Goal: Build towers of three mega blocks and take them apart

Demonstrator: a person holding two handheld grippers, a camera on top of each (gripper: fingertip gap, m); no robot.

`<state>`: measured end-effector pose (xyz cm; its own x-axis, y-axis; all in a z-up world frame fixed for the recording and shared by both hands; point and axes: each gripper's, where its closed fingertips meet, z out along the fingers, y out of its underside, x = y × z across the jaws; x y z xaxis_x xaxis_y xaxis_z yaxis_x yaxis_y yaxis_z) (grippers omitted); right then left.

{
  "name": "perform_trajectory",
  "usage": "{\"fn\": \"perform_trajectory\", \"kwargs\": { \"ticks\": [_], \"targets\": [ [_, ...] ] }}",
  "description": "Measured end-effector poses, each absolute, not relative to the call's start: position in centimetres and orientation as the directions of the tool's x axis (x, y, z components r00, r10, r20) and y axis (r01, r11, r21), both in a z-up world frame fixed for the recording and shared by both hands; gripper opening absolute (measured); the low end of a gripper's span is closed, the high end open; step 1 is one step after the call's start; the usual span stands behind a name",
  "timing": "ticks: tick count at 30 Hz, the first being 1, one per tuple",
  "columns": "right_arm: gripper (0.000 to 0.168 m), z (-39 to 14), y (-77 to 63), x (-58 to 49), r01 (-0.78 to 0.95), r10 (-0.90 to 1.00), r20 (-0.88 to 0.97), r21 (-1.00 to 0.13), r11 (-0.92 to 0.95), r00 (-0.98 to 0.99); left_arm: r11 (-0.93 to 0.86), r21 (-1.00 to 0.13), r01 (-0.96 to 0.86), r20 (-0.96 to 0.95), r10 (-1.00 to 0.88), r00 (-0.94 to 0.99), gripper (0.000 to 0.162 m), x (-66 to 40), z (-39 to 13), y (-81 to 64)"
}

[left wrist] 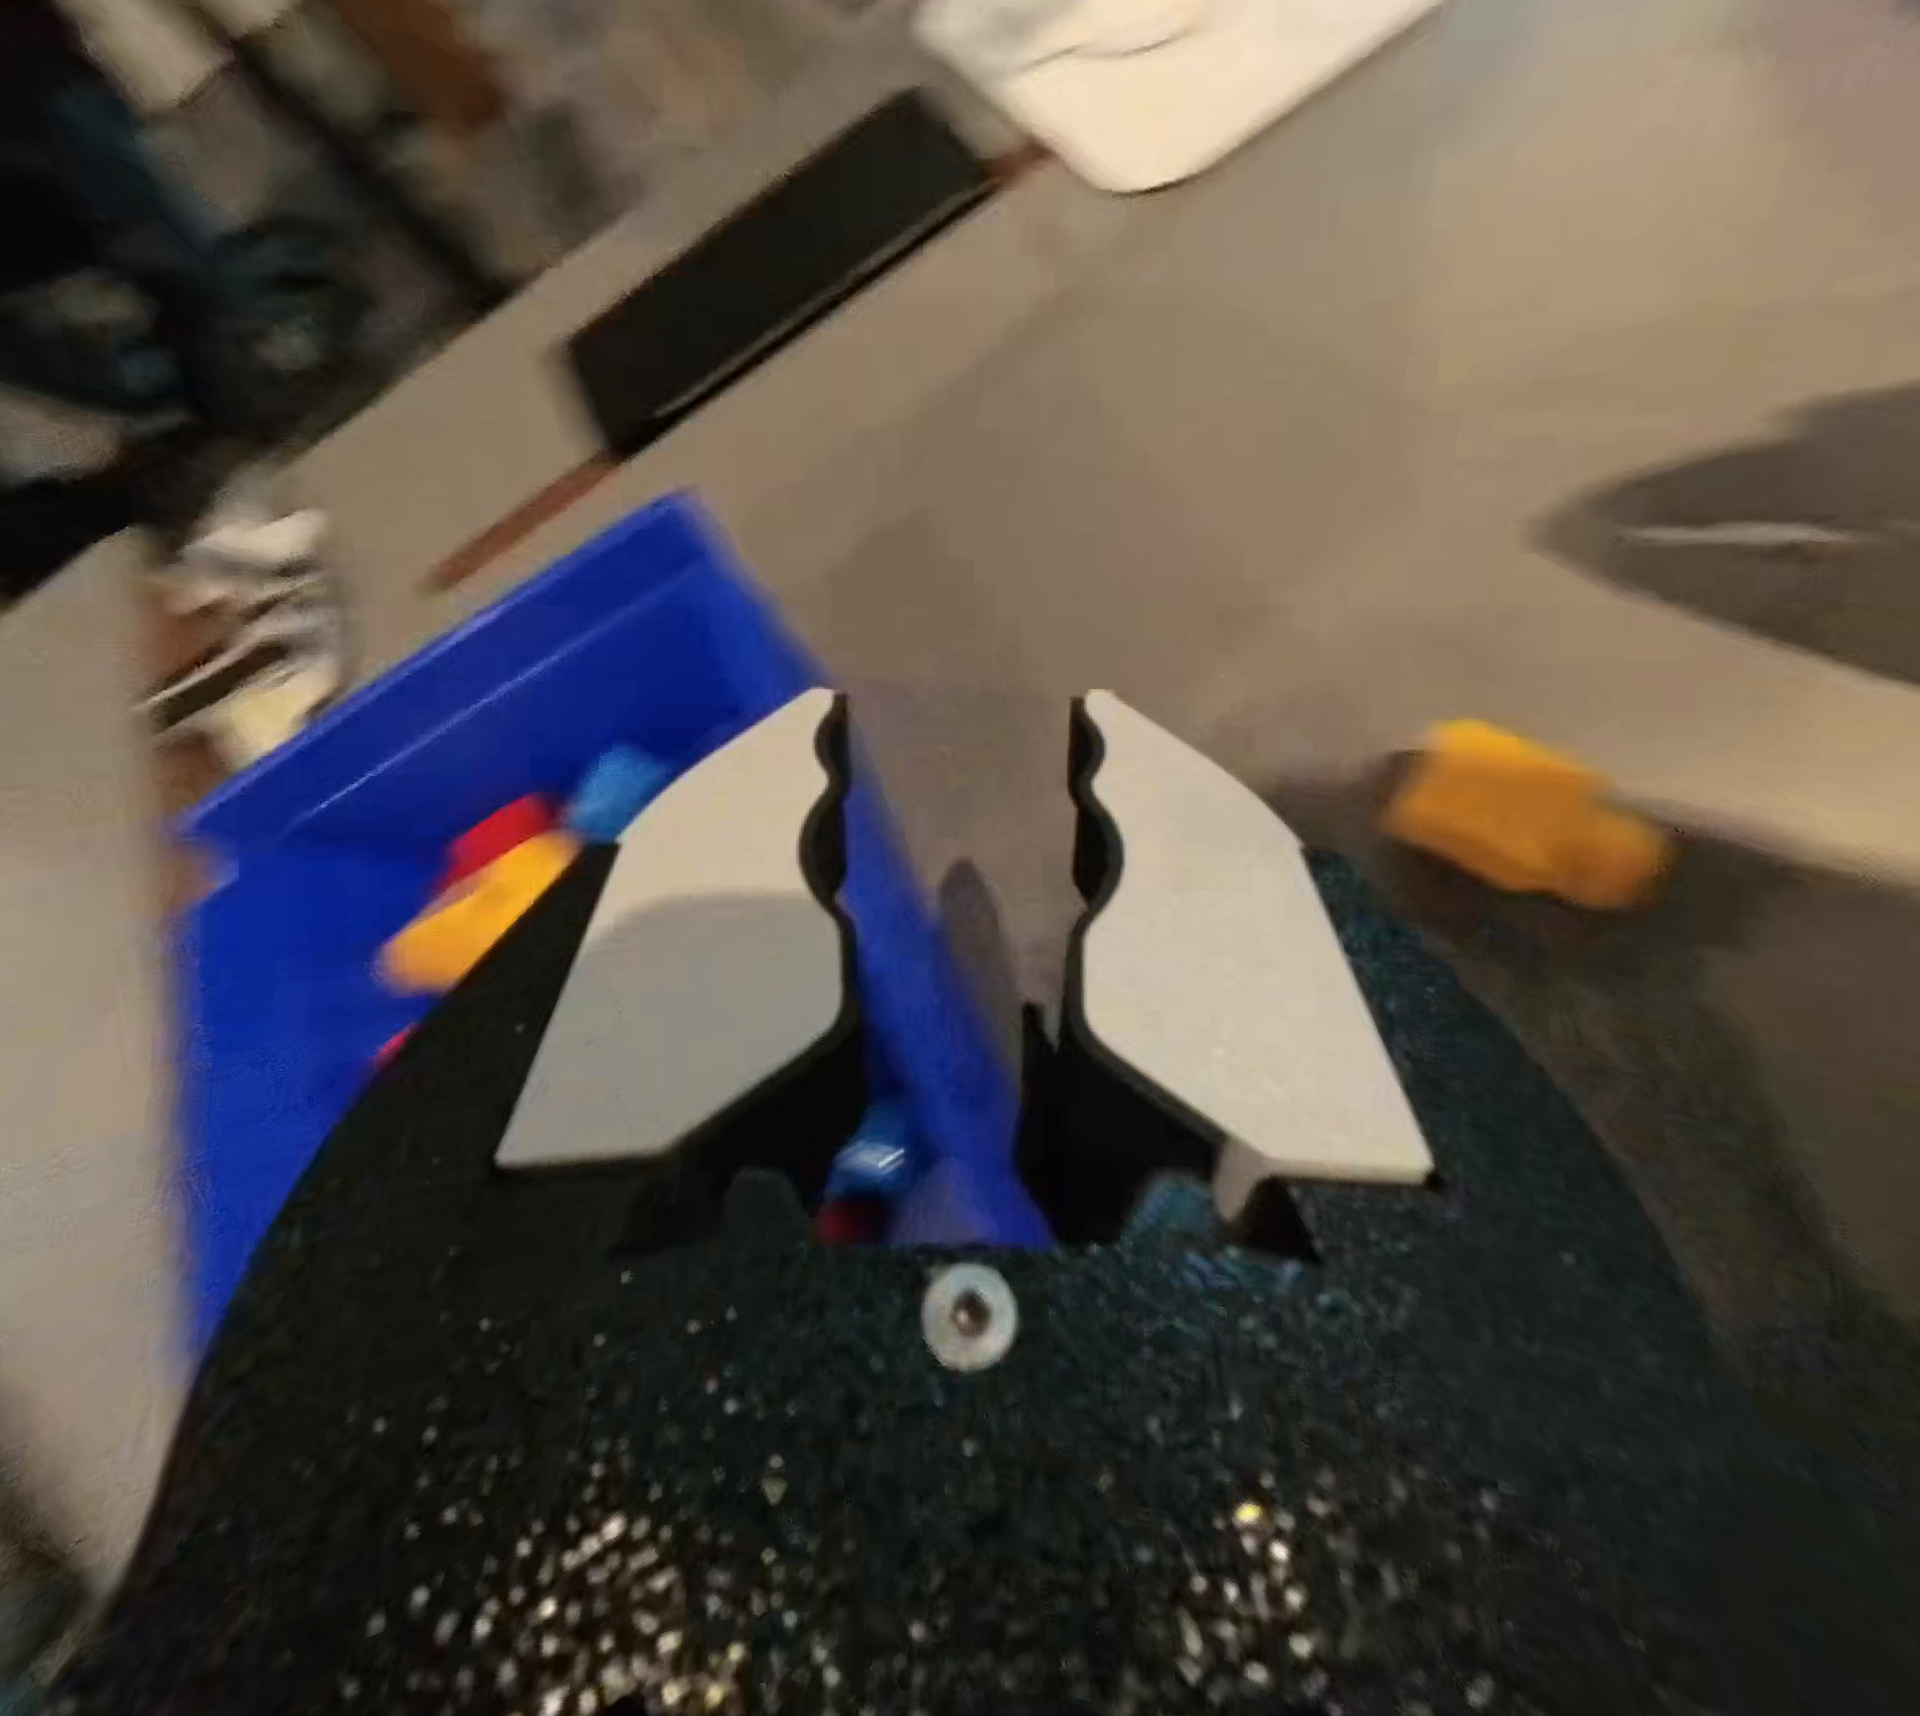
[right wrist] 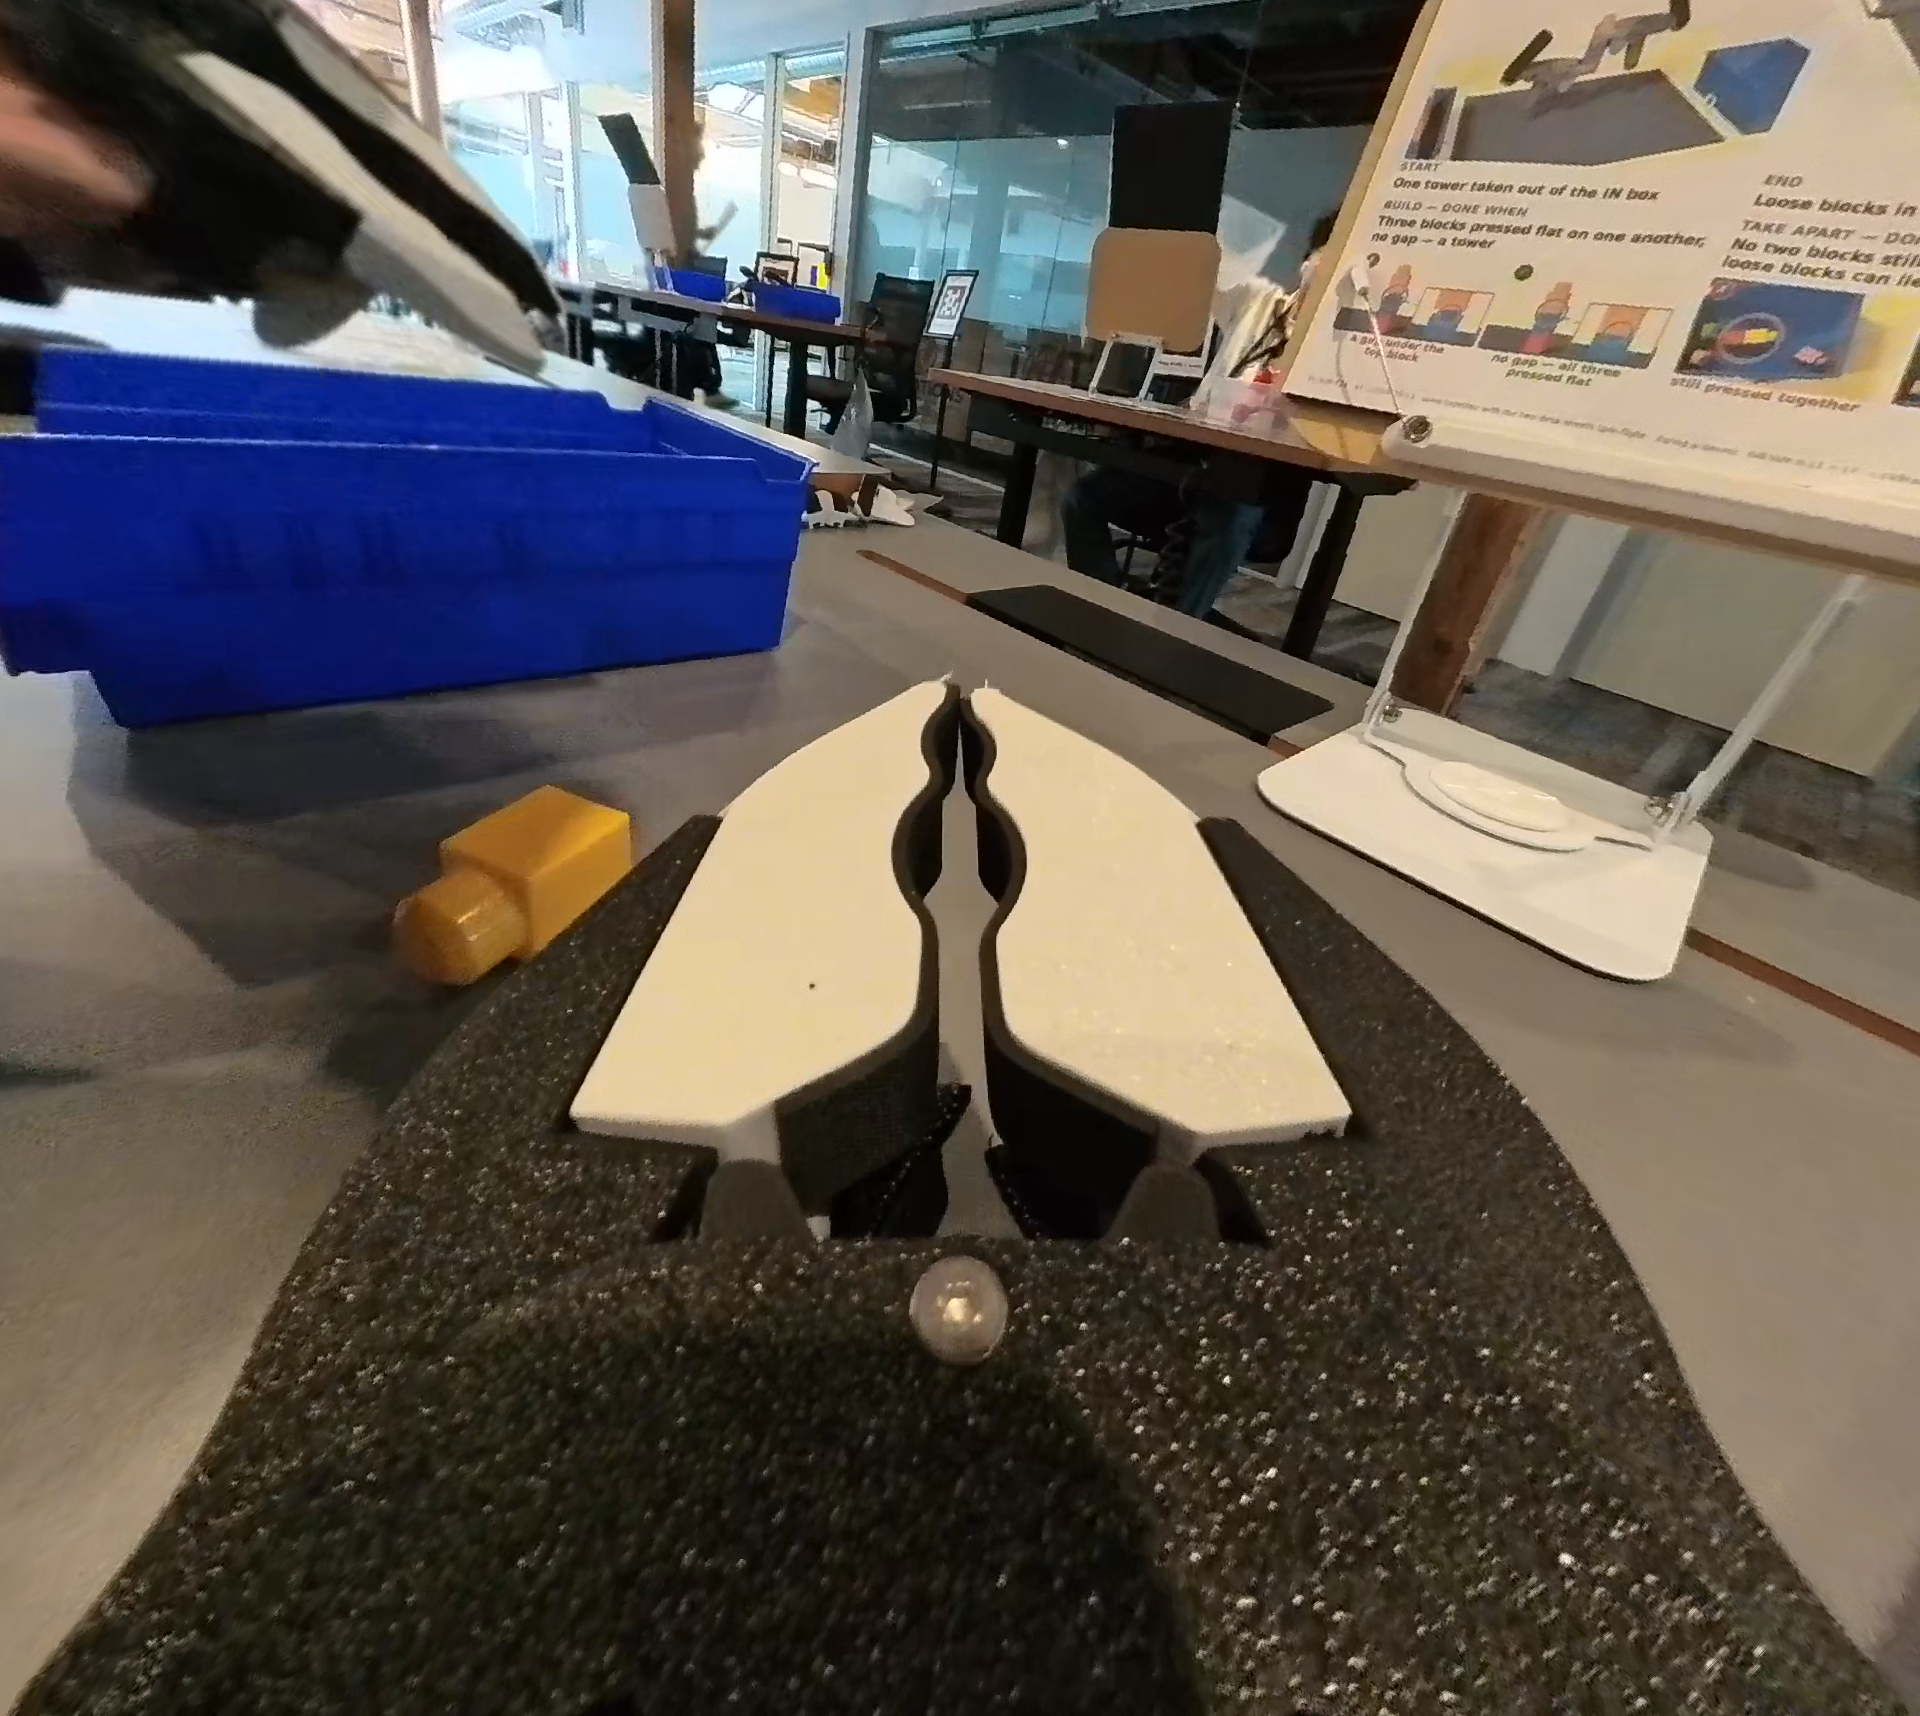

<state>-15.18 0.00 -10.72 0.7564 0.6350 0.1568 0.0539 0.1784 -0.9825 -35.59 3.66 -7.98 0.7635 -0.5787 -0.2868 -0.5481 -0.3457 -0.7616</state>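
Note:
A yellow one-stud block [right wrist: 520,882] lies on its side on the grey table, just left of my right gripper [right wrist: 963,692], which is shut and empty, low over the table. The same block shows blurred in the left wrist view [left wrist: 1527,814], to the right. My left gripper [left wrist: 958,710] is open and empty, hovering over the right rim of the blue bin [left wrist: 499,690]. Loose red, yellow and blue blocks [left wrist: 488,897] lie inside the bin. In the right wrist view the left gripper [right wrist: 416,243] hangs above the blue bin [right wrist: 416,544].
A white stand base [right wrist: 1507,856] carries an instruction sheet [right wrist: 1662,139] at the right. A black strip [right wrist: 1153,658] lies on the table beyond my right gripper. The stand base also shows in the left wrist view [left wrist: 1195,14], with the black strip [left wrist: 779,264] near it.

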Motion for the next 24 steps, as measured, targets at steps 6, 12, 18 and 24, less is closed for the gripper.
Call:
{"fn": "perform_trajectory", "kwargs": {
  "ticks": [6, 12, 18, 24],
  "targets": [
    [0.000, -10.9, -0.1, -15.5, 0.067, 0.643, 0.166, -0.982, 0.176, 0.748, -0.629, -0.640, -0.441, -0.321, -0.303, 0.897, 0.058, -47.2, -11.5, 9.3],
    [0.000, -11.1, 0.0, -15.6, 0.079, 0.643, 0.175, -0.981, 0.175, 0.746, -0.788, -0.565, -0.244, -0.158, -0.187, 0.969, 0.070, -51.3, -16.6, 11.6],
    [0.000, -11.2, -0.1, -15.7, 0.084, 0.646, 0.180, -0.981, 0.176, 0.742, -0.799, -0.496, -0.340, -0.263, -0.235, 0.936, 0.038, -51.5, -17.0, 11.7],
    [0.000, -11.1, -0.1, -15.6, 0.080, 0.642, 0.179, -0.980, 0.181, 0.745, -0.537, -0.706, -0.462, -0.328, -0.330, 0.885, 0.038, -44.8, -8.7, 10.7]
  ]
}}
